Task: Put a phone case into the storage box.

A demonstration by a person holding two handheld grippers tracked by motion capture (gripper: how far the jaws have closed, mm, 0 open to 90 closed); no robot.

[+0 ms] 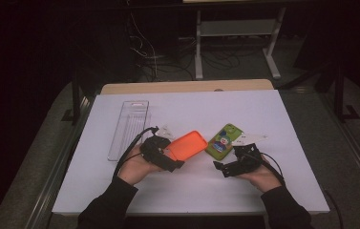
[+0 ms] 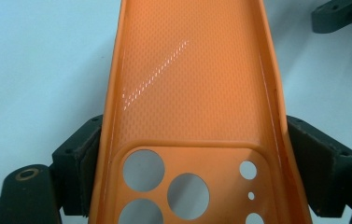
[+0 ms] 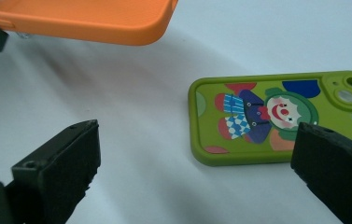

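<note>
An orange phone case [image 1: 187, 144] is held off the white table by my left gripper [image 1: 166, 155], shut on its camera-hole end; in the left gripper view the case [image 2: 192, 93] runs up between the two jaws, inner side showing. A green phone [image 1: 223, 140] with a clown picture lies face down on the table, to the right of the case. My right gripper [image 1: 227, 167] stands open just in front of it; in the right gripper view the green phone [image 3: 281, 116] lies ahead between the spread jaws, with the orange case [image 3: 85, 18] raised at the upper left.
A clear plastic tray [image 1: 129, 128] lies at the left of the white table [image 1: 192, 186]. Small clear and white pieces [image 1: 249, 138] lie beside the green phone, and another behind the orange case. Dark floor, cables and a shelf frame lie beyond the far edge.
</note>
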